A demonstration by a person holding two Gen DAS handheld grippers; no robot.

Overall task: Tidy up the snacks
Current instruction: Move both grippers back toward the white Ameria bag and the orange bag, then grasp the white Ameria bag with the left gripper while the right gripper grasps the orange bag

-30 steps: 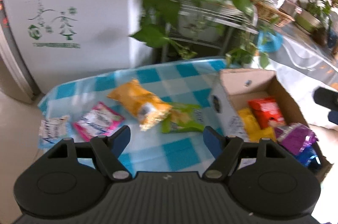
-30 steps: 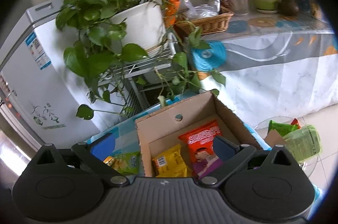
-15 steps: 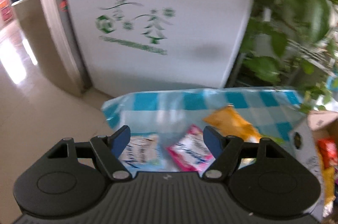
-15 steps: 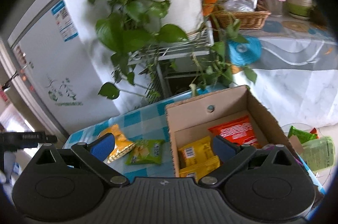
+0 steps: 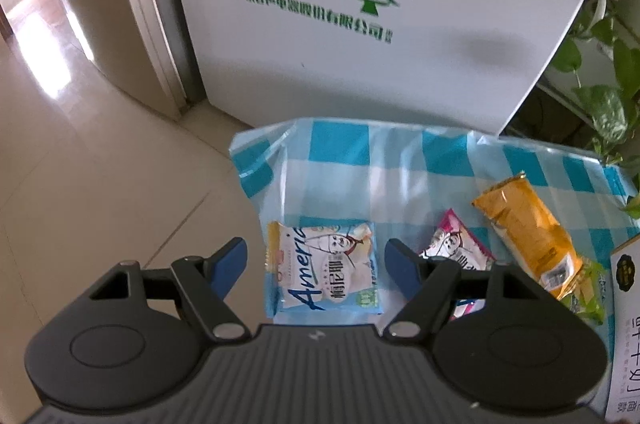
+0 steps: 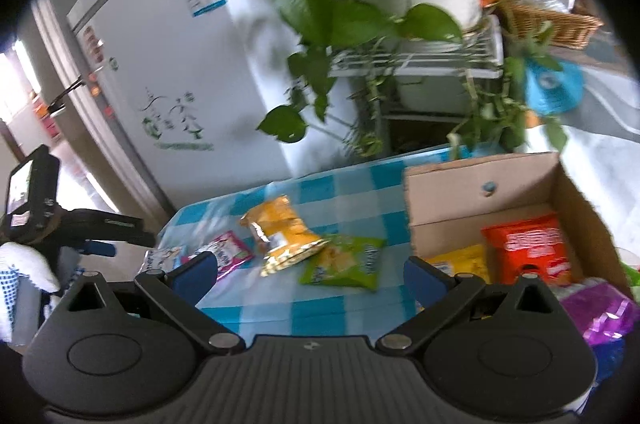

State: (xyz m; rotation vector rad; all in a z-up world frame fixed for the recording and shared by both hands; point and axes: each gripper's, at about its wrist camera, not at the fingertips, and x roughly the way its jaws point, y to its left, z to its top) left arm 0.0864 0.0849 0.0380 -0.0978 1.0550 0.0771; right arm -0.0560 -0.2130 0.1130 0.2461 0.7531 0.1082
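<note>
My left gripper [image 5: 316,260] is open above a light blue snack pack [image 5: 326,270] that lies between its fingers on the checked cloth [image 5: 360,160]. A pink pack [image 5: 456,256], an orange pack [image 5: 528,232] and a green pack [image 5: 584,290] lie to its right. My right gripper [image 6: 312,270] is open and empty above the cloth [image 6: 320,308], with the green pack [image 6: 344,262] and orange pack [image 6: 280,232] ahead. The cardboard box [image 6: 480,184] at right holds red [image 6: 528,248], yellow [image 6: 464,262] and purple [image 6: 600,308] packs.
A white fridge [image 5: 380,4] stands just behind the table. Potted plants on a wire rack [image 6: 400,4] hang over the table's far side. The left hand-held gripper [image 6: 60,224] shows at the left of the right wrist view. Tiled floor [image 5: 80,164] lies left of the table.
My left gripper has swung left, from the orange and green packs to over the light blue pack at the table's left end. My right gripper has turned left, away from the box.
</note>
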